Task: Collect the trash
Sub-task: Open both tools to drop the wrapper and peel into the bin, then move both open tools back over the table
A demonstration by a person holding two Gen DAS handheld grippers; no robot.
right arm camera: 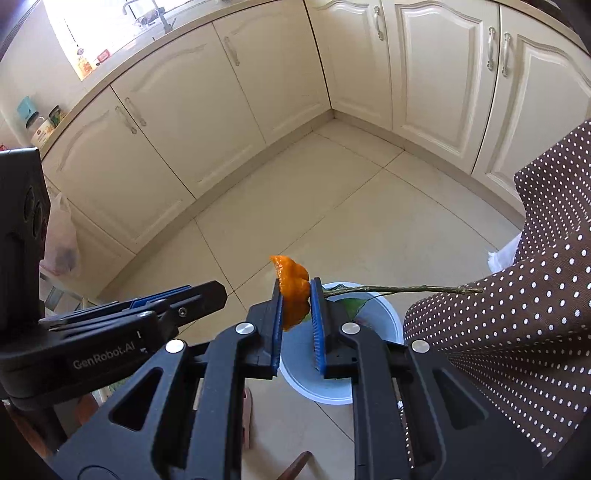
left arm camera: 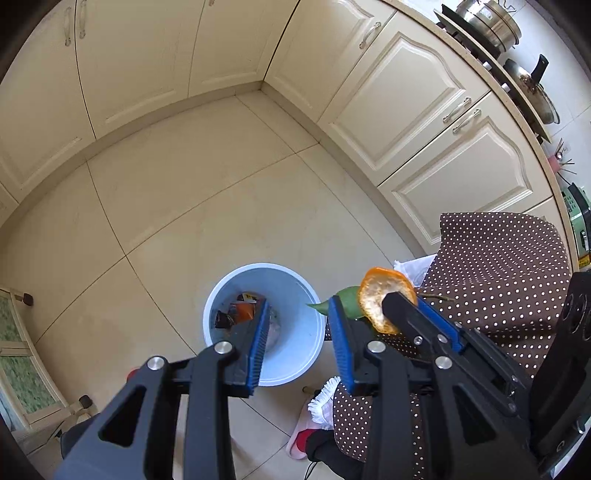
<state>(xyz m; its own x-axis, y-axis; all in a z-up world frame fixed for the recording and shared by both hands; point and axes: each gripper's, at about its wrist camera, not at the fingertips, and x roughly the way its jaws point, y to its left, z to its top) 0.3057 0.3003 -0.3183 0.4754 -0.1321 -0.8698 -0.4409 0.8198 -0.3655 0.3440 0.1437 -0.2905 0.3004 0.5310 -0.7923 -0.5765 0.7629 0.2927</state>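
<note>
Above the blue bin [left arm camera: 295,354], the right gripper [right arm camera: 295,295] is clamped on an orange peel [right arm camera: 293,291] with a twig [right arm camera: 399,290] and leaf [left arm camera: 347,301]. At 9 o'clock from it, the left gripper [left arm camera: 297,325] stands apart, holding nothing. A dotted cloth [right arm camera: 517,295] hangs at 3 o'clock, touching the twig end. Cabinets [right arm camera: 207,110] stand behind.

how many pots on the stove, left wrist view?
2. A stacked steel pot sits at the top right on the stove; a lidded pan with a black handle sits just below it in frame. The frame edge may hide more.
</note>
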